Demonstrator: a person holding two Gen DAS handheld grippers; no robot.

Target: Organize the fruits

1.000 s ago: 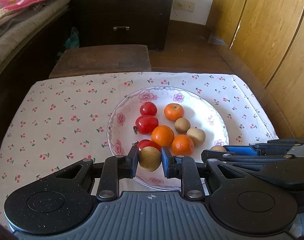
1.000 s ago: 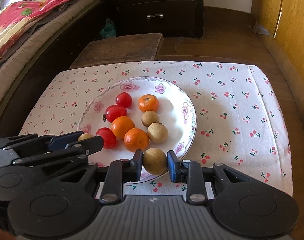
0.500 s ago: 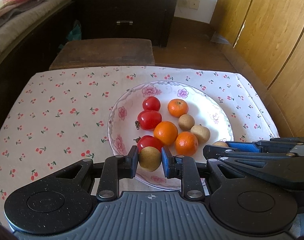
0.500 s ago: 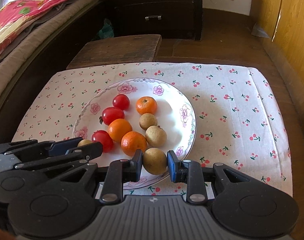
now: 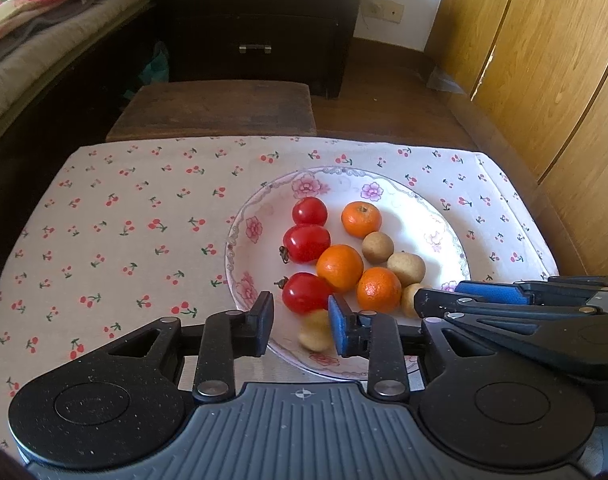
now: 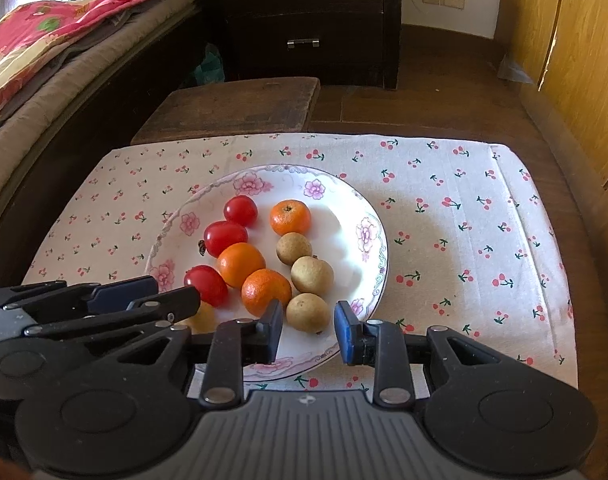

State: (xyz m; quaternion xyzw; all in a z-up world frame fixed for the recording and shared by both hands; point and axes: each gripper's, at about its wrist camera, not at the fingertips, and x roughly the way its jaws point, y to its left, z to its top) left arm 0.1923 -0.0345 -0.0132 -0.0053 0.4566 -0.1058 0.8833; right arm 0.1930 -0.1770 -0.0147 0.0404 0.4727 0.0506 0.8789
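Fruit sits on a flowered plate (image 5: pixel 239 240) laid on a cherry-print cloth (image 5: pixel 123 220), and it runs in three rough rows. On the left, three tomatoes: the far tomato (image 5: pixel 309 211), the middle tomato (image 5: pixel 306 243) and the near tomato (image 5: pixel 305 293), one behind another. Next come three oranges: the far orange (image 5: pixel 361 219), the middle orange (image 5: pixel 339 267) touching the near tomato, and the near orange (image 5: pixel 379 289). Right of those lie two brown longans, the far longan (image 5: pixel 378 247) and the second longan (image 5: pixel 406 268), close together. At the plate's near rim the left gripper (image 5: pixel 300 322) is opening: its jaws stand apart, and a blurred loose longan (image 5: pixel 315 334) lies between them, close to the right-hand blue pad, with a clear gap on the other side. From the right wrist view that same longan shows only as a yellow sliver beside the left gripper's tip. Further right, the right gripper (image 6: pixel 308 330) also has its jaws parted, with clear gaps either side of a third longan (image 6: pixel 308 313) that rests on the plate just ahead of them, next to the near orange. Beyond the cloth stand a dark wooden stool (image 6: pixel 239 104) and a chest of drawers (image 6: pixel 304 20).
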